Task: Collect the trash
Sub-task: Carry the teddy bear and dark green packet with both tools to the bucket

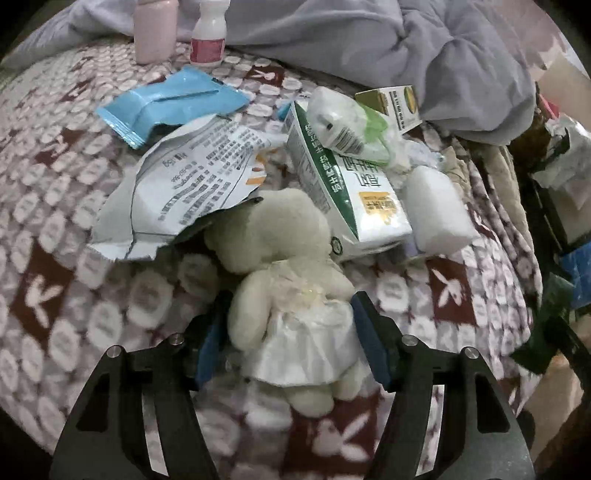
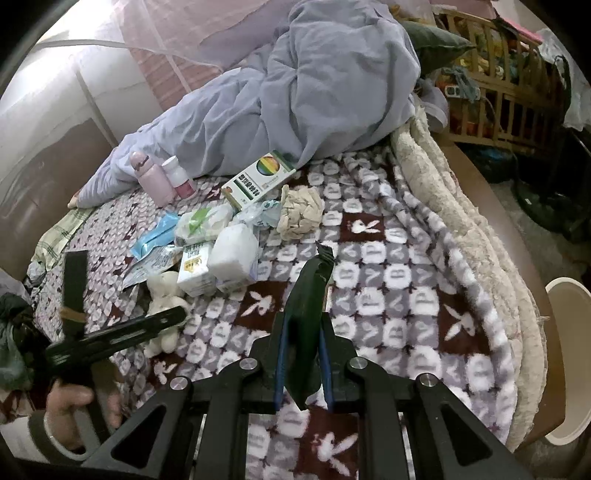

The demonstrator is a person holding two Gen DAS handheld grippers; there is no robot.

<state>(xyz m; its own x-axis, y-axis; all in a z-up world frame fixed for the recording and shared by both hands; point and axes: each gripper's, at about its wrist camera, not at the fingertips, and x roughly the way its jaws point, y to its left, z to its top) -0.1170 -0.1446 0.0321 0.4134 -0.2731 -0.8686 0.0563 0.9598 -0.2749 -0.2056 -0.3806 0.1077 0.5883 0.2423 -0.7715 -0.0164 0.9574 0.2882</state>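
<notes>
Pinching a dark green crinkled foil wrapper point(image 2: 310, 295) in the right gripper point(image 2: 303, 325), blue pads clenched flat on both its sides, torn end pointing toward twelve o'clock. Hanging over a fleecy maroon-and-grey blanket with white rabbit figures point(image 2: 406, 295).

Holding the left gripper point(image 1: 291, 306) released, jaws standing wide at either side of a cream plush bunny in a white satin dress point(image 1: 288, 280), not squeezing it. Gripping that tool's handle with a hand point(image 2: 74, 410) at eight o'clock in the right wrist view.

Lying on the blanket beyond the bunny, in the left wrist view:
- at one o'clock, touching the bunny's head, a white-and-green milk carton point(image 1: 347, 192) on its side;
- resting on the carton, a crumpled clear plastic bag with green print point(image 1: 343, 122);
- just right of the carton, a white soft rectangular pack point(image 1: 436, 206);
- at eleven o'clock, a torn silver-white snack bag point(image 1: 177, 184), overlapping the bunny's head;
- further toward eleven, a flat light-blue packet point(image 1: 173, 103).

Standing upright at the far edge, a pale pink bottle point(image 1: 155, 29) beside a small white bottle with a pink label point(image 1: 208, 37), against a rumpled lilac duvet point(image 1: 406, 48).
</notes>
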